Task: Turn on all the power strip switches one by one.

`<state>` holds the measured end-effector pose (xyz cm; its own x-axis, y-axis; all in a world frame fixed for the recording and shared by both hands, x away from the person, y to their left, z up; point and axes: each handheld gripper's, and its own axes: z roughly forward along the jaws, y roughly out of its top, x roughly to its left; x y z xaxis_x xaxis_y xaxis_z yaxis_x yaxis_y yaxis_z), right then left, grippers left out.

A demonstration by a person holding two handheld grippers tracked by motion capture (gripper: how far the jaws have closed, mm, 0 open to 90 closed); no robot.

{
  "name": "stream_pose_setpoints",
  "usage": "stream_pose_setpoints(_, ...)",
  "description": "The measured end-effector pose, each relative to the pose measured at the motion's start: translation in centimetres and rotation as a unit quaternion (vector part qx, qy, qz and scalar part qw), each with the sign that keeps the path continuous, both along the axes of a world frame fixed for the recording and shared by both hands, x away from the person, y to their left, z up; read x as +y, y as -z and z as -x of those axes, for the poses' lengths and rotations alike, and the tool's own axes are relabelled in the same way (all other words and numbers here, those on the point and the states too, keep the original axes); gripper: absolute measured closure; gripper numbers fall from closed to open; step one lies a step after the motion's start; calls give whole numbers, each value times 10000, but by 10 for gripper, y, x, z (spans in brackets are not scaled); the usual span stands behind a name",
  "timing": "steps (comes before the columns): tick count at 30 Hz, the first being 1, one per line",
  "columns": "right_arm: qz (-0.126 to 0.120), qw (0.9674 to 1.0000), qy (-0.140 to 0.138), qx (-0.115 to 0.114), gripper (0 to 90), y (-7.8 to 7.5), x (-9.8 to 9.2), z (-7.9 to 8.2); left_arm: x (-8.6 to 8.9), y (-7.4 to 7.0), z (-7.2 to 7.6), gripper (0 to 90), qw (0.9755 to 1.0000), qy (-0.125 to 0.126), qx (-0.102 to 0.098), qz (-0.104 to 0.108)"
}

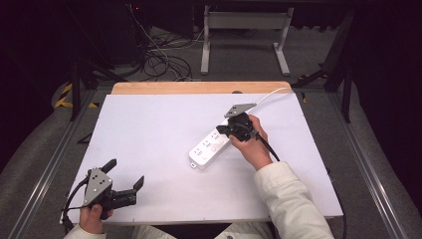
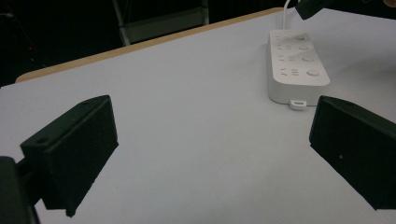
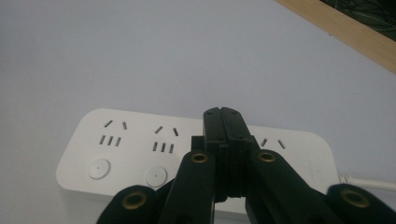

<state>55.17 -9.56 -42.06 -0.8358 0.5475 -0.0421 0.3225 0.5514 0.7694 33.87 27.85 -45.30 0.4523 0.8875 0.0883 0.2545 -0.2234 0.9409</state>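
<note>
R gripper (image 1: pixel 230 130), jaws together, over white pwr strip (image 1: pixel 209 149).

The worktop (image 1: pixel 149 129) is bare across its left half and along the near edge, giving unobstructed passage there. One obstacle lies right of centre: a white power strip (image 1: pixel 211 147), set diagonally, with its cable (image 1: pixel 271 93) running to the far right corner. The right gripper (image 1: pixel 233 128), jaws closed together, stands over the strip's far end. The left gripper (image 1: pixel 124 177), jaws wide apart, occupies the near left corner.
</note>
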Motion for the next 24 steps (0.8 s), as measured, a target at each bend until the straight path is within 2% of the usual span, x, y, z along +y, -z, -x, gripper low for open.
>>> stream_pose_setpoints(8,6,9999,9,125,900,8,0,1,-1,0,0,14,10000,-4,-2,12)
stream_pose_setpoints(14,120,9997,29,216,900,19,0,1,-1,0,0,14,10000,-3,0,7)
stream_pose_setpoints(24,367,9990,101,227,900,28,0,-1,-1,0,0,14,10000,1,1,-1)
